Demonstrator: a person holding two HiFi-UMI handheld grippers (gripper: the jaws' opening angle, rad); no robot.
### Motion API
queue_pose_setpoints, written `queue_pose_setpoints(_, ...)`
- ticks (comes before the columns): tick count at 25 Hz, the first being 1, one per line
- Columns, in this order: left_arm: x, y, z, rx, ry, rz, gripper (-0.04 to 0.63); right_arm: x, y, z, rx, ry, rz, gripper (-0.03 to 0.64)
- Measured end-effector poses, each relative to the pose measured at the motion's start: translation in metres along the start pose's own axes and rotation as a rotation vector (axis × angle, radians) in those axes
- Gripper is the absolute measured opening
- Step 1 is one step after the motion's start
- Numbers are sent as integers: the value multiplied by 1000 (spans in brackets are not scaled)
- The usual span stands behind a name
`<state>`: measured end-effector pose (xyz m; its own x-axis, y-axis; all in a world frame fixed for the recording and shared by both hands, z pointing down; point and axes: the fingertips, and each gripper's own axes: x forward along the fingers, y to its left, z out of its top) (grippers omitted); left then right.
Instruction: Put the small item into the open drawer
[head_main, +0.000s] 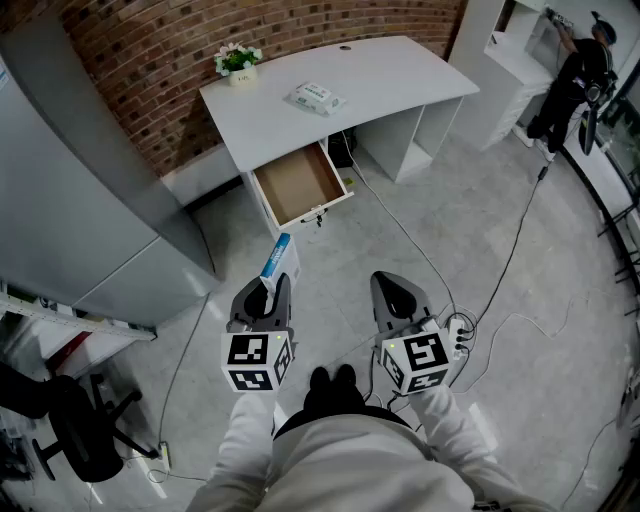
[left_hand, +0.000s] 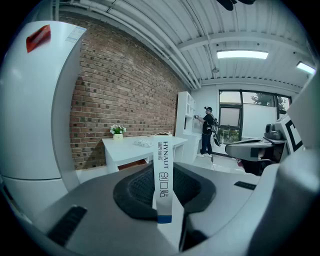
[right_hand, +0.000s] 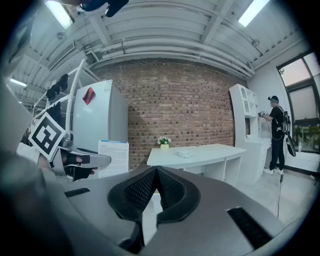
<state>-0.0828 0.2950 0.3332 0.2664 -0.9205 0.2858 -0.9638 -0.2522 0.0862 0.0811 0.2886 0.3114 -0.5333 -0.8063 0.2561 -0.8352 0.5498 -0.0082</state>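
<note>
Head view: my left gripper (head_main: 268, 287) pinches a slim white carton with a blue band (head_main: 278, 260). The carton stands up out of the jaws, over the floor on the near side of the white desk (head_main: 400, 65) and well short of it. The drawer (head_main: 296, 184) is pulled out from under the desk's left end toward me. Its brown bottom is bare, and the carton is not in it. On the desk top, a small pot of flowers (head_main: 238, 64) sits at the far left corner. A flat white packet (head_main: 316, 97) lies nearer the middle. A brick wall (head_main: 180, 60) runs behind the desk. Off the desk's right end, well apart from it, a person in dark clothes (head_main: 576, 72) stands at white shelving.

In the left gripper view the carton (left_hand: 164, 180) sits edge-on between the dark pads (left_hand: 137, 192), upright and gripped near its lower end, with "HYNAUT" printed down its narrow side. The desk shows beyond it, ahead and slightly left.

My right gripper (head_main: 392, 290) hangs beside the left one, also on the near side of the desk. In the right gripper view its jaws (right_hand: 156, 176) are pressed together with nothing between them, and the desk lies straight ahead.
</note>
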Motion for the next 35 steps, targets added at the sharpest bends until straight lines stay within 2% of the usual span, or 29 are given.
queue_pose_setpoints(6, 4, -15, -2, -26, 22, -14, 80, -8, -6, -1, 11, -2, 16, 26)
queue_pose_setpoints(11, 6, -23, 0, 7, 13, 23, 80, -15, -19, 0, 50, -32, 12, 26)
queue_pose_setpoints(25, 2, -36, 0, 22, 36, 73, 81, -22, -34, 3, 50, -58, 32, 26)
queue_pose_setpoints(35, 40, -10, 2, 14, 43, 82, 81, 20, -45, 10, 53, -57, 20, 26)
